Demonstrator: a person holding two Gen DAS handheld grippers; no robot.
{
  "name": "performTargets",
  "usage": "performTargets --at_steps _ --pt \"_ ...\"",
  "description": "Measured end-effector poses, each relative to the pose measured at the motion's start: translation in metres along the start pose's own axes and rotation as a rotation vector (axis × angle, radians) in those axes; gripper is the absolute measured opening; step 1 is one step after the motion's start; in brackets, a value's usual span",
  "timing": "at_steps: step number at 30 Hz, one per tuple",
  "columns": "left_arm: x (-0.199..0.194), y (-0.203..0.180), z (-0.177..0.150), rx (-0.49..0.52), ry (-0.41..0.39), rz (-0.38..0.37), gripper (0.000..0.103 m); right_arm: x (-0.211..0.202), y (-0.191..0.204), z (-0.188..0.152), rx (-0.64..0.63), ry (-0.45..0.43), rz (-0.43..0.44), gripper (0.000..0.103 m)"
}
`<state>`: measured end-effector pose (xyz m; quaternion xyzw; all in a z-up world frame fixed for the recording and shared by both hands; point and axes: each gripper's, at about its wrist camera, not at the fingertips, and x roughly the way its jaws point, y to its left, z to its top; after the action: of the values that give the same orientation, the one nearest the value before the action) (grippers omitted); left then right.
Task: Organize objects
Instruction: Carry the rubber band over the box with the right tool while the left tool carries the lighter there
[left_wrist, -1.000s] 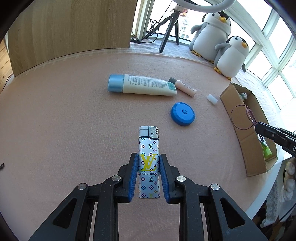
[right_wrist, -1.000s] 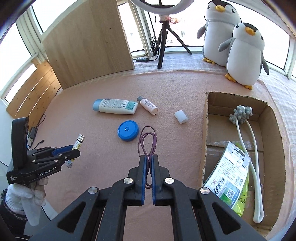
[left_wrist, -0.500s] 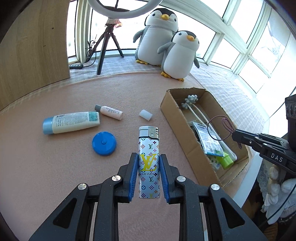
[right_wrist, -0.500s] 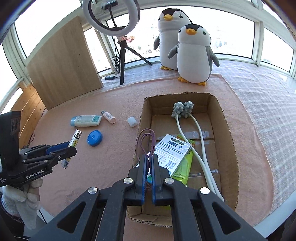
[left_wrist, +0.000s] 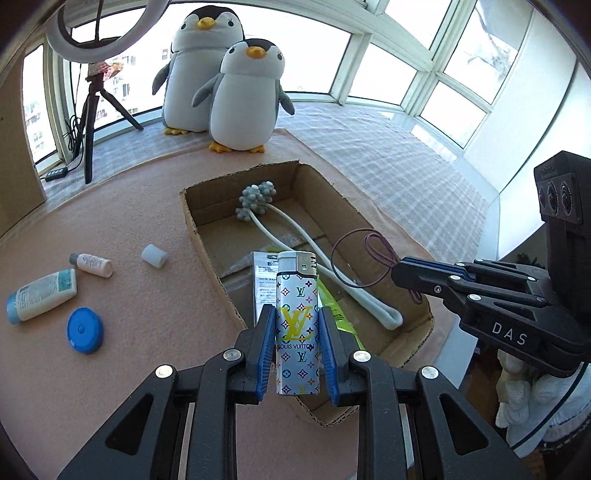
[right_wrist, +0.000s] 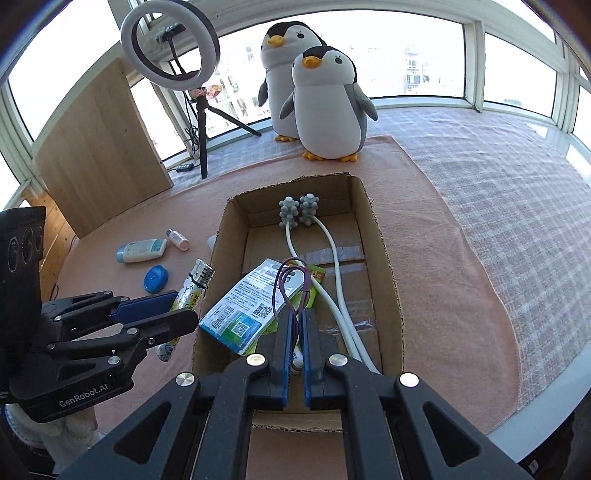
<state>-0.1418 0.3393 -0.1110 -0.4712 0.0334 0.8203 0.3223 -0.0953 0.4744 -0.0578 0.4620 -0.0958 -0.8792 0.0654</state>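
Both grippers hover above the cardboard box mid-frame: left gripper jaws clamp an upright lighter, right gripper jaws pinch a hair tie.

The lighter is silver with multicoloured monogram print and a yellow logo; the hair tie is purple; gripper pads are blue; at nine o'clock lies a blue round lid; the cardboard box is brown.
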Motion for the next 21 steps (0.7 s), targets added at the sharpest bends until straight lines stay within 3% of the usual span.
performTargets --at_steps 6,7,9,11,13,18,21 --pt "0.0 -0.007 0.002 0.002 0.001 -0.016 0.026 -0.003 -0.006 0.0 0.012 -0.01 0.001 0.006" --pt "0.0 -0.006 0.003 -0.002 0.002 -0.016 0.03 -0.004 -0.007 0.0 0.014 -0.013 0.001 0.006" --pt "-0.002 -0.006 0.002 -0.004 -0.003 -0.015 0.036 -0.005 -0.008 0.0 0.018 -0.018 0.005 0.01" --pt "-0.004 -0.005 0.001 -0.006 -0.004 -0.008 0.037 -0.006 -0.007 0.001 0.019 -0.022 0.006 0.024" --pt "-0.004 -0.003 0.0 -0.013 0.0 -0.006 0.037 -0.006 -0.006 0.001 0.017 -0.025 0.004 0.03" --pt "-0.007 0.005 -0.006 -0.033 0.003 0.004 0.037 -0.003 -0.001 -0.001 0.011 -0.01 0.012 0.031" --pt "-0.01 0.011 -0.01 -0.044 0.005 0.014 0.037 -0.001 0.004 -0.001 0.009 -0.005 0.023 0.037"
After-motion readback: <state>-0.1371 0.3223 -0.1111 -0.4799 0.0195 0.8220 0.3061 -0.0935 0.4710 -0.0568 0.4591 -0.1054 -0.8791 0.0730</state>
